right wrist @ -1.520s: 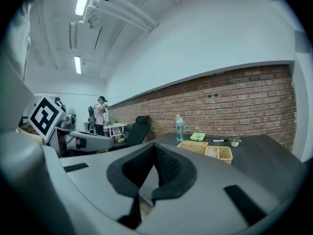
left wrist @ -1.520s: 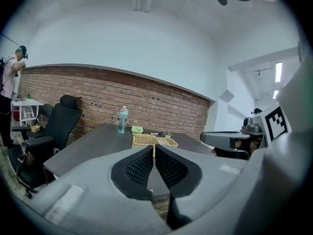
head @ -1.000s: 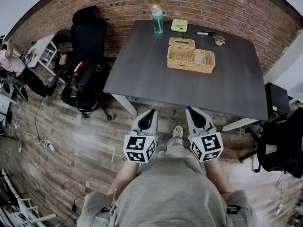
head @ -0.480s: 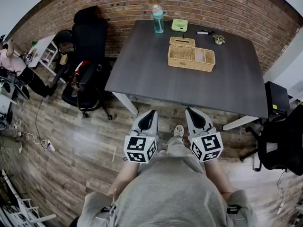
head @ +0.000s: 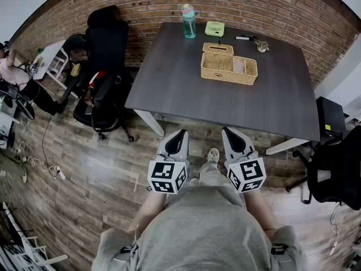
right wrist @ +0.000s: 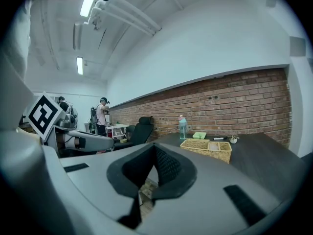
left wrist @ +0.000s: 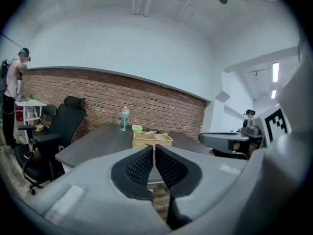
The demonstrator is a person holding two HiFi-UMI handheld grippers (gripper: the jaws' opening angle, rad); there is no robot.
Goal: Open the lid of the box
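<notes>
A long open wicker basket [head: 228,69] sits on the dark table [head: 169,83], and a smaller lidded wicker box [head: 217,49] stands just behind it. Both are far from me, on the table's far half. My left gripper [head: 180,134] and right gripper [head: 229,131] are held side by side over the floor in front of the table, both shut with nothing between the jaws. In the left gripper view the closed left gripper [left wrist: 153,149] points at the wicker basket [left wrist: 152,140]. From the right gripper [right wrist: 154,149], its own view shows the basket [right wrist: 207,149] off to the right.
A teal bottle [head: 188,21], a green pad [head: 214,29], a marker [head: 244,38] and a small trinket [head: 262,47] lie at the table's far edge by the brick wall. Black office chairs [head: 102,97] stand left of the table, another chair [head: 337,174] at right.
Only the head view has shifted a little, with the table drifting slightly right in the picture. Both grippers stay where they were, shut.
</notes>
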